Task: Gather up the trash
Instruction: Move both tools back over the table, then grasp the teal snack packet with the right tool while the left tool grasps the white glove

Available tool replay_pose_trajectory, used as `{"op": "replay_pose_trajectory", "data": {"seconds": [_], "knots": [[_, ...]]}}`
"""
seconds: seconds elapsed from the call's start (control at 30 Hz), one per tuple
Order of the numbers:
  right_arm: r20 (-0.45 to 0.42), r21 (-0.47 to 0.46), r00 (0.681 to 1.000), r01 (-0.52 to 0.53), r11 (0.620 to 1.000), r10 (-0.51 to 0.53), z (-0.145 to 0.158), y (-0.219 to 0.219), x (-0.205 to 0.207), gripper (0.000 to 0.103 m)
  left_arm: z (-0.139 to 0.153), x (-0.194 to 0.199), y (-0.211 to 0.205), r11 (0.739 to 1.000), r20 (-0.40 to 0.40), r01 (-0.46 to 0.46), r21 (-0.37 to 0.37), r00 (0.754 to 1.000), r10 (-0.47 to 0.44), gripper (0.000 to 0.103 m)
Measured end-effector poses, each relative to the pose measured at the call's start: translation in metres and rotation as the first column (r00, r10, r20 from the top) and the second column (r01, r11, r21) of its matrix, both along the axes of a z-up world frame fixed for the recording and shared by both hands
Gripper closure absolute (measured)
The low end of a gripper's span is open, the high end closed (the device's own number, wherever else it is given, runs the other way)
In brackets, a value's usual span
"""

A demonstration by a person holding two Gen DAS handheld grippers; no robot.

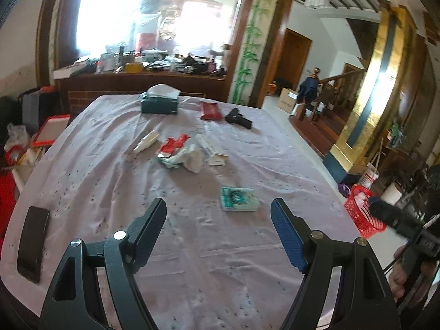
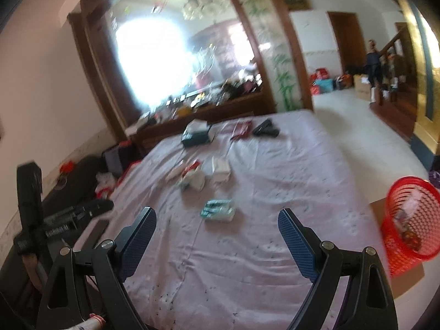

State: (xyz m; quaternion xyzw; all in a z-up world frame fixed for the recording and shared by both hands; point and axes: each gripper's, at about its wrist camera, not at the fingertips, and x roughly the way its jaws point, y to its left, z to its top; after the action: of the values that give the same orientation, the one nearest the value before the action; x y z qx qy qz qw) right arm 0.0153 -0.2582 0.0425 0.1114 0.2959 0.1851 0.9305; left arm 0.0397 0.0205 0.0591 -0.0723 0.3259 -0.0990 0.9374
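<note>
- Left wrist view: the left gripper (image 1: 218,214) stands wide open with nothing between its fingers, held above the near part of the table (image 1: 247,275) with its pale purple cloth.
- The nearest piece of trash, a small green-and-white packet (image 1: 238,198), lies flat on the cloth just ahead of the fingertips and a little toward the right finger; its long side runs roughly across the view, so the fingers would close along its length, not across it.
- Further ahead sits a heap of crumpled wrappers and tissue (image 1: 183,154), with a white tube (image 1: 145,141) to its left and a flat white box (image 1: 213,152) to its right.
- A black phone (image 1: 33,243) lies at the near left edge; I judge it is not trash.
- The red basket (image 1: 363,211) stands off the table's right edge, with the right gripper (image 1: 396,220) in front of it.
- Right wrist view: the right gripper (image 2: 217,221), blurred, is also spread wide and empty.
- The same packet (image 2: 218,210) lies straight ahead, nearly centred between the fingertips, its long axis again crosswise.
- The red basket (image 2: 409,220) stands close on the right, some scraps already inside.
- Judgement: both hands are about equally near the packet, but the right one is better lined up with it and sits beside the basket, so it suits the pickup.
</note>
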Motion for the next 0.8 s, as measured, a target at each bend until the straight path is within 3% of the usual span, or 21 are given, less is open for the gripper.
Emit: {"op": "replay_pose_trajectory", "data": {"seconds": [0.23,0.57,0.8], "knots": [[-0.115,-0.002,0.981,-0.156,0.988,0.155,-0.044,0.04,0.068,0.01,-0.013,0.018,0.015,0.999,-0.032,-0.045,0.012,0.998,0.046,0.026],[-0.22,-0.034,0.947,-0.246,0.969,0.233,-0.089,0.084,0.167,0.01,-0.032,0.05,0.011,0.992,-0.06,-0.098,0.086,0.993,0.103,0.026],[-0.292,0.003,0.908,-0.314,0.95,0.301,-0.121,0.098,0.229,0.01,-0.041,0.063,0.013,0.988,-0.07,-0.1,0.114,0.992,0.108,0.026]]}}
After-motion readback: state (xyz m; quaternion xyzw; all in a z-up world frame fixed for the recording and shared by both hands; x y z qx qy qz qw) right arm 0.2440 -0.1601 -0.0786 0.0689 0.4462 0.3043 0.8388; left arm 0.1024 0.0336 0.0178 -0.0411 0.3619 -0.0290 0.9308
